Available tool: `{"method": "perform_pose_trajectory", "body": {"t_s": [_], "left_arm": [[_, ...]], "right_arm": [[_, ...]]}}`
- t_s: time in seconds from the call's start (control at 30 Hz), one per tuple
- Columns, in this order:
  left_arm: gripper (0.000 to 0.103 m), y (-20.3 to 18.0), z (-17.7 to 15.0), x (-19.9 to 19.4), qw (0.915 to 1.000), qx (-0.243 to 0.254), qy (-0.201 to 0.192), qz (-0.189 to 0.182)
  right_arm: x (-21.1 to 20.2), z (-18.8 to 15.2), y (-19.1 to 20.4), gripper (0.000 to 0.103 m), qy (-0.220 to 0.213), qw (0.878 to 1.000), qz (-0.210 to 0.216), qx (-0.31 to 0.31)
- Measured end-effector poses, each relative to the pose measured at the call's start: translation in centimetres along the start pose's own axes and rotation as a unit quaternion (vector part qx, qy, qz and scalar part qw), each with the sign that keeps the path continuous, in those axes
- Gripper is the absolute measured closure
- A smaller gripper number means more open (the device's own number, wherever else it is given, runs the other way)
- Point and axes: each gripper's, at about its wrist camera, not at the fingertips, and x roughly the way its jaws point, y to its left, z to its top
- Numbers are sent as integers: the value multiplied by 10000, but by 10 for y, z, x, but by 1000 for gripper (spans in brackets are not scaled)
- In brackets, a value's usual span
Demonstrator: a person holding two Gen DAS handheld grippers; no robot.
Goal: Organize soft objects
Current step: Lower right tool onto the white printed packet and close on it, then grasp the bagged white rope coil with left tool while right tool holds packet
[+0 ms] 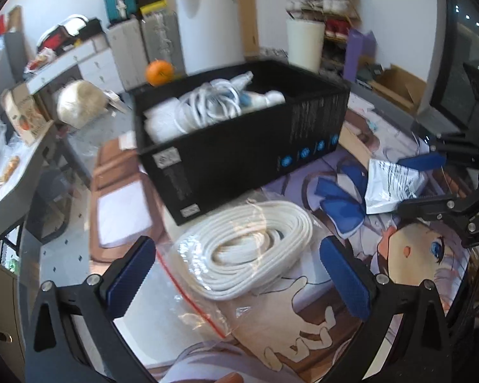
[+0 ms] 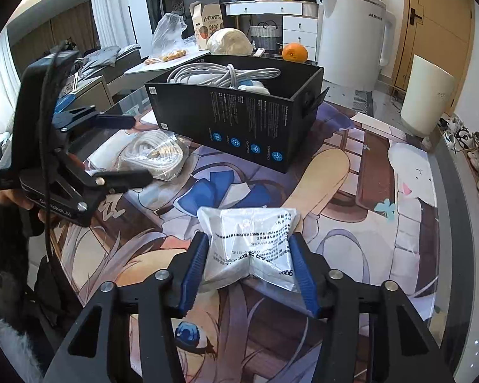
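A coiled white cable in a clear zip bag (image 1: pixel 249 249) lies on the table in front of a black open box (image 1: pixel 239 146). My left gripper (image 1: pixel 236 274) is open, its blue pads either side of the bag's near end, not closed on it. In the right wrist view my right gripper (image 2: pixel 249 265) is shut on a white printed plastic pouch (image 2: pixel 252 239), which creases between the pads. The cable bag (image 2: pixel 156 153) and left gripper (image 2: pixel 134 150) show at the left there. The box (image 2: pixel 239 121) holds white cables and soft white items.
The table carries a printed anime mat (image 2: pixel 351 191). An orange (image 1: pixel 159 72), a white kettle (image 2: pixel 351 35) and a round cream bundle (image 2: pixel 230 42) stand behind the box. A white bin (image 2: pixel 426 95) and shoe rack are on the right.
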Motion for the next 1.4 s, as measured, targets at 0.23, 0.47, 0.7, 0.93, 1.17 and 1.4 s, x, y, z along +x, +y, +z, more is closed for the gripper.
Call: {"method": "perform_pose_trajectory", "body": {"t_s": [0.23,0.47,0.7,0.93,1.17,1.4], "left_arm": [[0,-10,7,3,9995,246,175,23],[0,-15,13,8,9978,637,166,55],[13,-14,17,12,9971,673,188,-295],[53,-25,13,5,9952,871,50,-448],[64,-23,9,-2,9955,824,2,-466],[64,-19,2,-8,9964,723,-11,-437]], "right_arm": [[7,1,7,33,184,9996,62,-199],[11,-1,8,26,262,9993,61,-240],[12,-1,8,21,258,9993,59,-251],[15,1,10,15,309,9989,26,-349],[18,1,10,11,295,9990,-8,-336],[21,4,10,14,288,9989,-19,-357]]}}
